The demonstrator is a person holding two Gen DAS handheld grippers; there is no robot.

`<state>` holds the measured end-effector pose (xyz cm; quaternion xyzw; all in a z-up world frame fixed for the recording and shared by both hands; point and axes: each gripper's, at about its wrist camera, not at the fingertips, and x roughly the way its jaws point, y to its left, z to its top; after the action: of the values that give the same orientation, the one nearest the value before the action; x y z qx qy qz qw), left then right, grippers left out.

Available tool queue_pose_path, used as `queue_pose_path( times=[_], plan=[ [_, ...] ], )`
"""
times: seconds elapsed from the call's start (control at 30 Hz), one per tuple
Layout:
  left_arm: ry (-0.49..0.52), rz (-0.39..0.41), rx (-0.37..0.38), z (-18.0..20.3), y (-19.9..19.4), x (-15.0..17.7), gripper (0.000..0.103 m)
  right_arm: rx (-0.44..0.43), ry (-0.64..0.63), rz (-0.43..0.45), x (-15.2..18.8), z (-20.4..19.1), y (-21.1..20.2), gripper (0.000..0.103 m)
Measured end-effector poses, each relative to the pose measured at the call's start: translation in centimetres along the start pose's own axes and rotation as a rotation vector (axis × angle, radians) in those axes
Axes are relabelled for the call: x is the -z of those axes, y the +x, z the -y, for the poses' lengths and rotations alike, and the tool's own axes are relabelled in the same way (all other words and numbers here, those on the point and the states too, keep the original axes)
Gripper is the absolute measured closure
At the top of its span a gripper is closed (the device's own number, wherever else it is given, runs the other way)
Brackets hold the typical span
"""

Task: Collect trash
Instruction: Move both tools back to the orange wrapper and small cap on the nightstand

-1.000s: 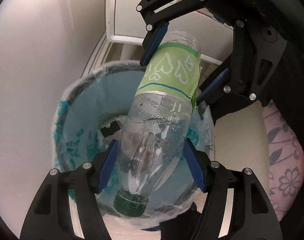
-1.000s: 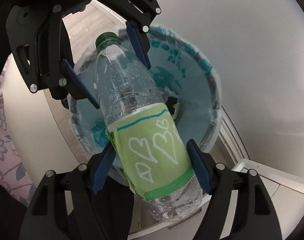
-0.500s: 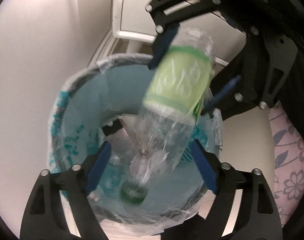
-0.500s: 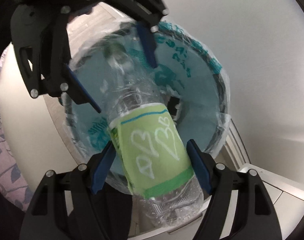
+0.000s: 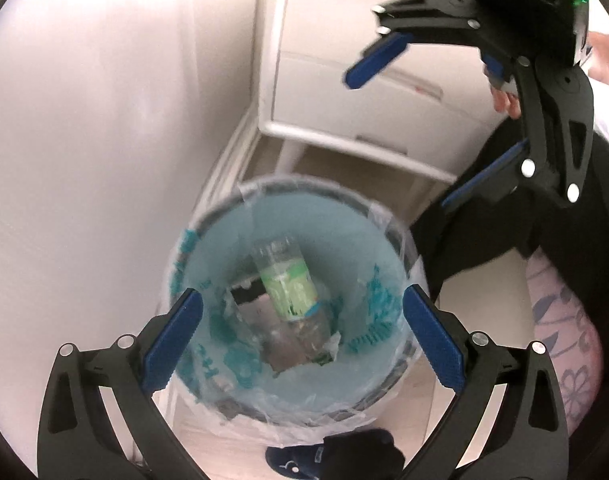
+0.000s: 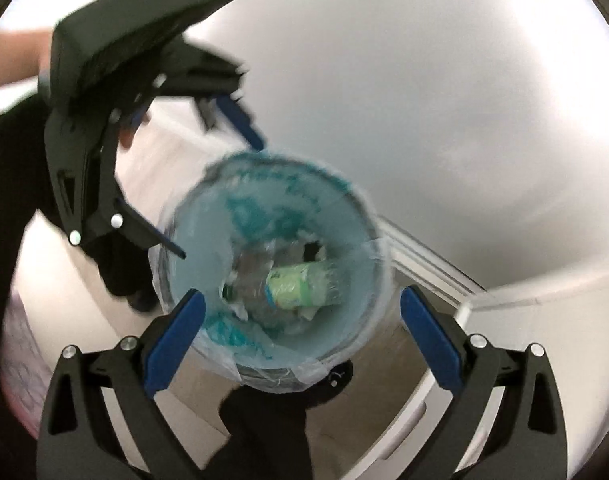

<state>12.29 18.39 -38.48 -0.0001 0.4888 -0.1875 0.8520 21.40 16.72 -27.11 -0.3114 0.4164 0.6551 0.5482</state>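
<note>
Bottle (image 5: 290, 280) with a green label lies at the bottom of the lined trash bin (image 5: 208, 236), seen from the left wrist; the left gripper (image 5: 302, 332) hangs above the rim, its jaws opening, nothing between the blue pads. The right gripper (image 5: 436, 128) shows at upper right, likewise empty, before a white nightstand (image 5: 344, 80).

From the right wrist, the bottle (image 6: 300, 284) rests on its side among crumpled scraps in the bin (image 6: 368, 248). The right gripper (image 6: 302, 328) is opening wide, empty; the left gripper (image 6: 220, 196) appears blurred at upper left.
</note>
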Motion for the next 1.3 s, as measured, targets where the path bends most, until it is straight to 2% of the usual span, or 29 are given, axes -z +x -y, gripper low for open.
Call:
queue_pose_path(
  times=[0.13,0.23,0.4,0.5,0.73,0.9,1.13,1.3],
  plan=[
    [-0.006,0.044,-0.004,0.6,-2.3,-2.0,0.006,0.011,0.123,0.1,1.1,1.7,-4.1,0.008],
    [-0.004,0.047,-0.003,1.5,-3.7,-4.3,0.006,0.051,0.188,0.166,1.9,2.8,-7.2,0.008],
    [0.065,0.085,-0.024,3.6,-5.8,-8.1,0.006,0.106,0.322,0.276,4.1,5.2,-12.3,0.008],
    [0.085,0.08,-0.034,4.7,-6.4,-10.8,0.006,0.113,0.382,0.319,5.7,6.4,-14.5,0.008],
    [0.112,0.156,-0.021,6.9,-7.7,-16.6,0.006,0.2,0.471,0.356,8.9,8.2,-18.3,0.008],
    [0.124,0.173,-0.049,7.9,-7.3,-20.7,0.006,0.249,0.509,0.372,10.3,9.7,-20.3,0.008],
    [0.135,0.178,-0.035,8.0,-6.0,-25.4,0.006,0.266,0.528,0.401,11.2,11.7,-21.5,0.008],
    [0.144,0.175,-0.028,7.8,-4.7,-27.6,0.006,0.256,0.536,0.399,11.6,13.2,-20.9,0.008]
  ],
)
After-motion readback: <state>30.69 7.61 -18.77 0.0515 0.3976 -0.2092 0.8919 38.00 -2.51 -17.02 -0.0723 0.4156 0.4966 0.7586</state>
